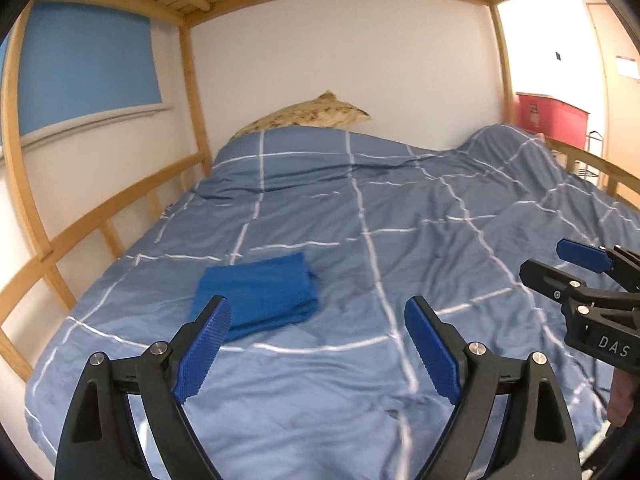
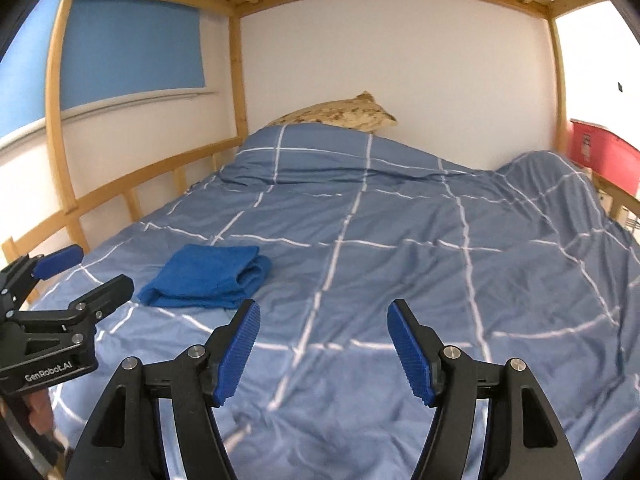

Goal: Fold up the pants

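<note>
On the bed's blue checked duvet [image 1: 360, 208], the pants [image 1: 256, 292] lie folded in a neat stack toward the left side. The left hand-held gripper [image 1: 318, 344] and right hand-held gripper [image 2: 324, 344] both gape wide, empty, above the duvet.

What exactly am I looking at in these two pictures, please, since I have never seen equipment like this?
These are two hand-held grippers, each carrying a fisheye camera that looks along its own fingers. One picture comes from the left gripper, the other from the right gripper; each also shows its partner at the edge. Both are open and hold nothing. Below them is a bunk bed with a blue checked duvet. The blue pants lie on it, folded into a neat stack. A patterned pillow sits at the far end.
</note>
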Action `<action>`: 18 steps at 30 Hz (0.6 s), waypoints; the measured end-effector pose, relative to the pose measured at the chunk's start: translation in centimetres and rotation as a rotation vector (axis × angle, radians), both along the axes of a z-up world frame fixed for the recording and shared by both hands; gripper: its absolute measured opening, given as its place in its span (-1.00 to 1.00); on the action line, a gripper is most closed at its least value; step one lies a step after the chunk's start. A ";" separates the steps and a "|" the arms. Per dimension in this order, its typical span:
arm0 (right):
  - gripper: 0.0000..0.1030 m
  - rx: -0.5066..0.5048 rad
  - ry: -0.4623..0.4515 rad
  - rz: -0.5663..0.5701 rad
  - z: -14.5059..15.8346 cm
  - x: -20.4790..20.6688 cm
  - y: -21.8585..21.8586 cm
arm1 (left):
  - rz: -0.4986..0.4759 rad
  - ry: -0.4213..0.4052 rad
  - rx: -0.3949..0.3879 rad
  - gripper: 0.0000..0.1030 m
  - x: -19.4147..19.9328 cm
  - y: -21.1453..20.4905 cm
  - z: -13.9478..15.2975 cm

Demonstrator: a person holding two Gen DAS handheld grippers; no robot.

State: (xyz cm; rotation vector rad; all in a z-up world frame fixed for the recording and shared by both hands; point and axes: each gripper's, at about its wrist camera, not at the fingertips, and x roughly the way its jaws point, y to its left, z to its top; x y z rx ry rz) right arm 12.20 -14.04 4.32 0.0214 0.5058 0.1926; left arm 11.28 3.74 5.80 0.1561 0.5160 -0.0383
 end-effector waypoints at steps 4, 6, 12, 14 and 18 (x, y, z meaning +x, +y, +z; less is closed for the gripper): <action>0.30 0.010 -0.011 -0.019 0.5 -2.7 -1.8 | -0.022 -0.004 -0.004 0.72 -2.1 -1.8 0.3; 0.30 0.006 -0.020 -0.031 0.7 -3.9 -2.4 | -0.029 -0.011 -0.007 0.72 -3.2 -2.4 0.6; 0.30 0.012 -0.039 -0.055 1.1 -7.0 -3.8 | -0.033 -0.022 -0.007 0.72 -5.5 -3.6 1.3; 0.30 0.017 -0.038 -0.063 1.1 -7.6 -4.2 | -0.033 -0.028 -0.005 0.72 -6.1 -4.0 1.4; 0.30 0.023 -0.033 -0.068 1.0 -8.7 -5.1 | -0.042 -0.036 0.004 0.74 -7.0 -4.9 1.5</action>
